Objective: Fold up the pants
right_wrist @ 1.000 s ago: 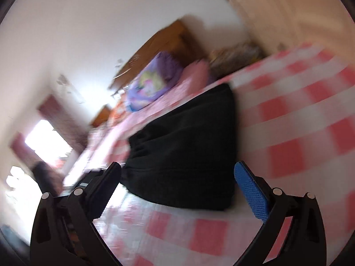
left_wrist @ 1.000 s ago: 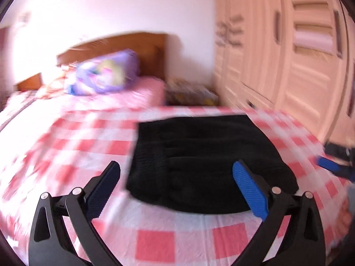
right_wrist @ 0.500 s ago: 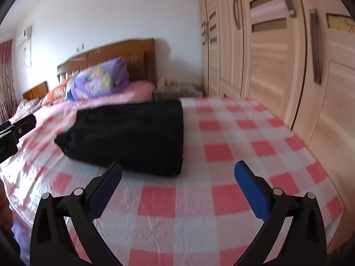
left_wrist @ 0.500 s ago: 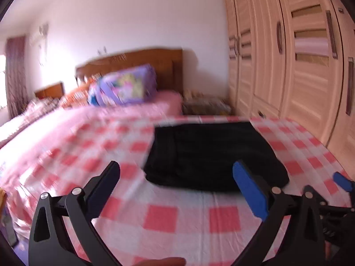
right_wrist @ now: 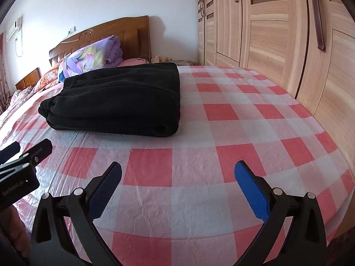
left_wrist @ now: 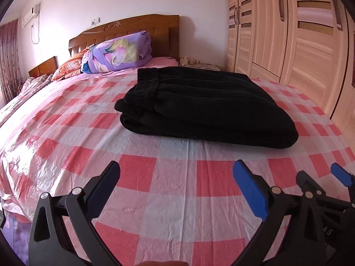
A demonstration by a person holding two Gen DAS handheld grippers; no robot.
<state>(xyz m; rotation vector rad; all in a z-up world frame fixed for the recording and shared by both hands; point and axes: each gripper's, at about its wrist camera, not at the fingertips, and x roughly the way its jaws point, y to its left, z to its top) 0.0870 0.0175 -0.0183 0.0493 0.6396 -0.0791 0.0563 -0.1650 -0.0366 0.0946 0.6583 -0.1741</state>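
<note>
Black pants (left_wrist: 199,106) (right_wrist: 119,102) lie folded into a thick rectangular stack on the red-and-white checked bed cover (left_wrist: 155,177) (right_wrist: 221,133), waistband toward the headboard. My left gripper (left_wrist: 177,188) hovers open near the bed's front edge, well short of the pants, nothing between its fingers. My right gripper (right_wrist: 177,188) is open too, empty, to the right of the stack and back from it. The right gripper's blue pad tip (left_wrist: 340,176) shows at the lower right of the left wrist view; the left gripper's fingers (right_wrist: 28,153) show at the left of the right wrist view.
A purple floral quilt roll (left_wrist: 117,54) and orange pillows (left_wrist: 66,68) sit by the wooden headboard (left_wrist: 133,26). Wooden wardrobe doors (right_wrist: 277,33) stand along the bed's right side. A bedside shelf with small items (left_wrist: 199,64) is at the far corner.
Both grippers have drawn back from the folded pants toward the bed's front edge and levelled out; the right wrist view has rotated upright. The pants lie still.
</note>
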